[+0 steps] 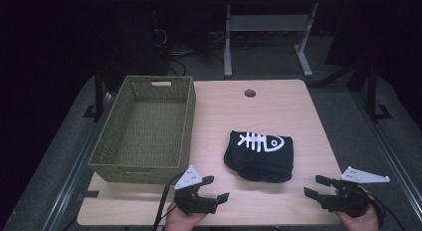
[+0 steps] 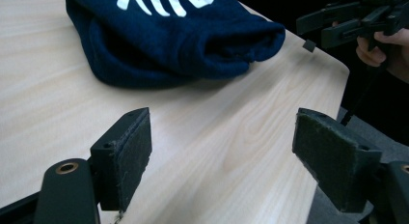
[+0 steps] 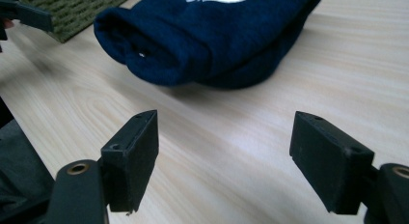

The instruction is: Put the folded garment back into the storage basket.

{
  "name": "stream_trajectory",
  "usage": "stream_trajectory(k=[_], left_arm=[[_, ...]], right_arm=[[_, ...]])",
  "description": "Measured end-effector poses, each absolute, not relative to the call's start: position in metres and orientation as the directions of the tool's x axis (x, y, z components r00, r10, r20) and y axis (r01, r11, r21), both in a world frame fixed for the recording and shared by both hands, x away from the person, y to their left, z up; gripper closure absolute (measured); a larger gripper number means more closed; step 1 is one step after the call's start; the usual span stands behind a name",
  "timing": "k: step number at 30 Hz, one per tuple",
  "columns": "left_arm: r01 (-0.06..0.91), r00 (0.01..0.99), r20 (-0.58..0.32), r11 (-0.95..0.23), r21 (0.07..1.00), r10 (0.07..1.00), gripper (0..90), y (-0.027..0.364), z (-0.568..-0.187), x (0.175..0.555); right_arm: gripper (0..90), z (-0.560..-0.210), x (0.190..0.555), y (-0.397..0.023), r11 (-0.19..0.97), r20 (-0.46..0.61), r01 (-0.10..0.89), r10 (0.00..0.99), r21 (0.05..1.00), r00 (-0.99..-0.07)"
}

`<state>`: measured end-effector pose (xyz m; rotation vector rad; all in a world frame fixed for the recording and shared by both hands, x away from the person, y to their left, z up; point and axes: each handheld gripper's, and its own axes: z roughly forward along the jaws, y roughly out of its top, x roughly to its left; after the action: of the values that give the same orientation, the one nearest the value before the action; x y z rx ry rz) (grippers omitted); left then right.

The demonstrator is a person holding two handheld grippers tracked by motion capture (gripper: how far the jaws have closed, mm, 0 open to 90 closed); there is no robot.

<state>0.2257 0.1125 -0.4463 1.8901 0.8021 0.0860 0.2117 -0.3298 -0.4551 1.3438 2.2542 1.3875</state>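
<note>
Dark room surrounds my wooden desk (image 1: 278,99); the folded navy garment (image 1: 260,156) lies at centre frame, untouched, with the green basket (image 1: 185,122) empty at left. Both my left gripper (image 1: 217,188) and right gripper (image 1: 314,185) wait low, jaws open, holding nothing, so the work seems unstarted

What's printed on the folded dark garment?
A white fish skeleton on the folded navy garment, clearest in the high view.

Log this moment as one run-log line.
left claw: open, empty | right claw: open, empty | folded navy garment: on table, untouched | wicker basket: empty
</note>
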Motion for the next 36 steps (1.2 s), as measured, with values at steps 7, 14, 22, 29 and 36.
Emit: stream_trajectory(k=[7,14,22,29,36], left_arm=[[0.489,0.778,-0.3,-0.232,0.841,0.552,21.4,0.099,-0.435,0.243],[0.51,0.773,-0.318,-0.239,0.826,0.548,20.8,0.082,-0.434,0.26],[0.548,0.724,-0.324,-0.223,0.806,0.609,20.2,0.07,-0.433,0.291],[0.576,0.687,-0.324,-0.214,0.789,0.651,20.2,0.062,-0.434,0.312],[0.616,0.649,-0.343,-0.205,0.76,0.679,20.3,0.053,-0.439,0.331]], right_arm=[[24.3,-0.445,0.223,-0.325,0.18,0.277,0.605,0.764,0.776,-0.582],[24.3,-0.438,0.237,-0.322,0.178,0.287,0.605,0.755,0.776,-0.59],[23.9,-0.426,0.265,-0.312,0.205,0.284,0.613,0.745,0.763,-0.603],[23.4,-0.418,0.286,-0.304,0.225,0.28,0.619,0.741,0.752,-0.61],[23.3,-0.423,0.305,-0.301,0.22,0.306,0.666,0.757,0.713,-0.577]])
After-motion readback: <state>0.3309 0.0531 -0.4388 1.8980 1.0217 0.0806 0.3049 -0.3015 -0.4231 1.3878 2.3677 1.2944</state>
